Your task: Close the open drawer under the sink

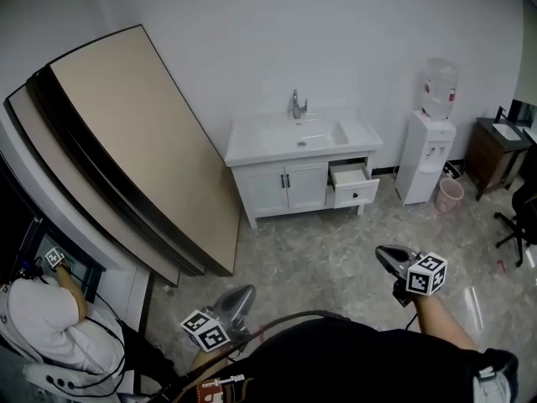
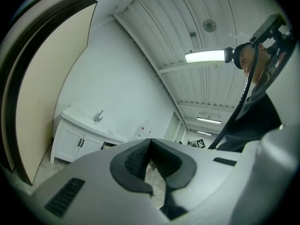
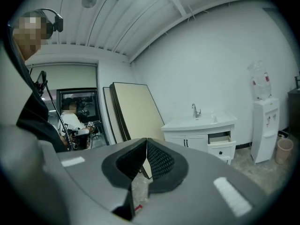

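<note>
A white sink cabinet [image 1: 289,185] stands against the far wall, with a faucet [image 1: 296,105] on top. Its upper right drawer [image 1: 351,175] is pulled out; the same open drawer [image 3: 221,140] shows in the right gripper view. My left gripper [image 1: 246,291] is low in the head view, far from the cabinet, jaws shut with nothing between them. My right gripper [image 1: 382,253] is to the right, also well short of the drawer, shut and empty. In the left gripper view the cabinet [image 2: 75,142] is at the left, its drawer side hidden behind the jaws.
Large beige boards [image 1: 143,149] lean on the left wall. A water dispenser [image 1: 426,145] and a pink bin [image 1: 450,195] stand right of the cabinet, a dark desk [image 1: 495,154] and office chair [image 1: 522,217] further right. A seated person [image 1: 46,326] is at the lower left.
</note>
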Tool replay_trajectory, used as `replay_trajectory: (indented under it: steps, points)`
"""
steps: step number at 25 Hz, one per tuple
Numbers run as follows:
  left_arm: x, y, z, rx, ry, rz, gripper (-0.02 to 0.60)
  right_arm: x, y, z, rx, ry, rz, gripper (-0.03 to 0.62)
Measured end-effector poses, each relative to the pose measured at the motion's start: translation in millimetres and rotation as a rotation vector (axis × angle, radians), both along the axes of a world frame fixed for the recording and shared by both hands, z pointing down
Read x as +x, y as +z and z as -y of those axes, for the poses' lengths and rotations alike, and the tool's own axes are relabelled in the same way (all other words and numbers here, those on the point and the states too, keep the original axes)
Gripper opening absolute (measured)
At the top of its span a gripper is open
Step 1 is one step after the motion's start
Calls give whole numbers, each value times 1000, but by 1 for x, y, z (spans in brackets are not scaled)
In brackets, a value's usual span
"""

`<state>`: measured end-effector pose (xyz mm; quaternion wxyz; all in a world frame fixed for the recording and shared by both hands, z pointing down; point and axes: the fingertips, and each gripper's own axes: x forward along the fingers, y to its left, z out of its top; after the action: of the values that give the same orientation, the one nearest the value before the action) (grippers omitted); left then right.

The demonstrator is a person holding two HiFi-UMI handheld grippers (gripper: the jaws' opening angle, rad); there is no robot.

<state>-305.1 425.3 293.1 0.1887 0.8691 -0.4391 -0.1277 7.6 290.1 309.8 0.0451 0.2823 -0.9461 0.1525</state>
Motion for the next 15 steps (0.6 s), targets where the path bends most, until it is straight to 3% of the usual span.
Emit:
replay_trajectory:
  steps: [7,15]
  points:
    - [-77,15,33,-29,7,-16,0,-71,0,31,-5,10,-21,3]
    - [-111,29,78,-60,-42,-24,0,-103,18,94,-40,-18,-27,3]
